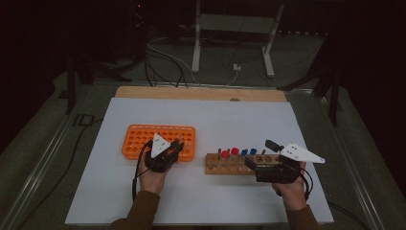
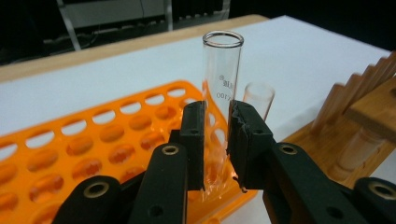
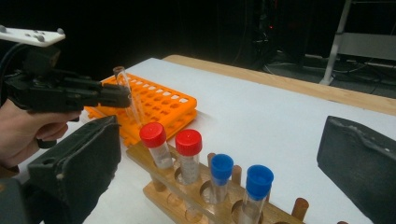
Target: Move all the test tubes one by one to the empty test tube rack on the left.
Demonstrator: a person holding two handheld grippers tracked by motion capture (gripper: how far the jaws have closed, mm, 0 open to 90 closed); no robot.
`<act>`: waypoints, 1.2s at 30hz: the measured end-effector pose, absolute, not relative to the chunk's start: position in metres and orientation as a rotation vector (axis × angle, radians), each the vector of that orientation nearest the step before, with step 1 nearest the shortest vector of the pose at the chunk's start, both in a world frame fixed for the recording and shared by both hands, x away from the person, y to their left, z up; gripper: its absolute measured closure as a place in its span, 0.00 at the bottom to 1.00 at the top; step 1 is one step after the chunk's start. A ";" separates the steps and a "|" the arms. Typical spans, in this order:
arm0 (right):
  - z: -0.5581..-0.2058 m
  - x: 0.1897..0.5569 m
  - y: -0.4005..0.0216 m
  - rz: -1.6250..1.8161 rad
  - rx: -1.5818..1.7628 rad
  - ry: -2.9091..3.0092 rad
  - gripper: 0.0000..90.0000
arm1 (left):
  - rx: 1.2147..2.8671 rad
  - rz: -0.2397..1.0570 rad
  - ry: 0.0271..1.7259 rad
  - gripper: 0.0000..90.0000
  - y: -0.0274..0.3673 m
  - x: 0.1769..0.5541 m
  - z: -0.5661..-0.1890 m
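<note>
Both forearms come in from the near edge of the table in brown sleeves, each hand wrapped around the grip of a black gripper. The left gripper points away from the person with its jaws closed tight on a clear glass tube, which stands nearly upright between the pads. The right gripper is held level and points toward the left, its jaws spread wide with nothing between them.

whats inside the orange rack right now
One clear glass test tube, clamped by the left gripper, stands tilted with its lower end in a corner hole of the orange rack. Other holes look empty. The tube's bottom is hidden by the jaws.
</note>
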State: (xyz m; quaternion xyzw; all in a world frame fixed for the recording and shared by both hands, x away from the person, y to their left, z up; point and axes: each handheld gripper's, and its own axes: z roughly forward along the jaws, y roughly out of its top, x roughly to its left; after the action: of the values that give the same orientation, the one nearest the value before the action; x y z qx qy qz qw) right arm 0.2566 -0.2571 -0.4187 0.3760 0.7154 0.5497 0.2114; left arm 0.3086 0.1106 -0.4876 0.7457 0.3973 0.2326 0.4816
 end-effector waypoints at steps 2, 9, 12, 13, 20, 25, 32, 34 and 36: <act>-0.419 0.257 -0.258 1.525 1.047 1.986 0.00 | 1.834 0.559 0.977 0.85 0.109 0.310 -0.491; -0.419 0.257 -0.258 1.522 1.046 1.988 0.00 | 1.869 0.542 0.996 0.86 0.108 0.311 -0.496; -0.420 0.257 -0.258 1.516 1.039 1.998 0.00 | 1.873 0.540 0.996 0.86 0.108 0.311 -0.497; -0.420 0.256 -0.257 1.512 1.037 1.998 0.00 | 1.874 0.541 0.996 0.86 0.108 0.311 -0.498; -0.420 0.256 -0.257 1.510 1.034 1.998 0.00 | 1.910 0.551 1.000 0.86 0.106 0.311 -0.501; -0.420 0.256 -0.256 1.510 1.032 1.998 0.00 | 1.921 0.563 0.989 0.86 0.105 0.310 -0.500; -0.420 0.257 -0.259 1.512 1.046 1.988 0.00 | 1.930 0.571 0.988 0.85 0.104 0.309 -0.500; -0.420 0.258 -0.260 1.512 1.050 1.985 0.00 | 1.928 0.565 0.993 0.85 0.105 0.309 -0.500; -0.421 0.258 -0.260 1.512 1.051 1.983 0.00 | 1.921 0.542 0.997 0.84 0.106 0.309 -0.499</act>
State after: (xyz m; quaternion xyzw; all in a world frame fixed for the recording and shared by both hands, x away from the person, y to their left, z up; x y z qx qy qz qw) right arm 0.2582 -0.2605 -0.4207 0.3791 0.7155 0.5457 0.2159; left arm 0.3093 0.1056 -0.4993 0.7734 0.4013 0.2180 0.4396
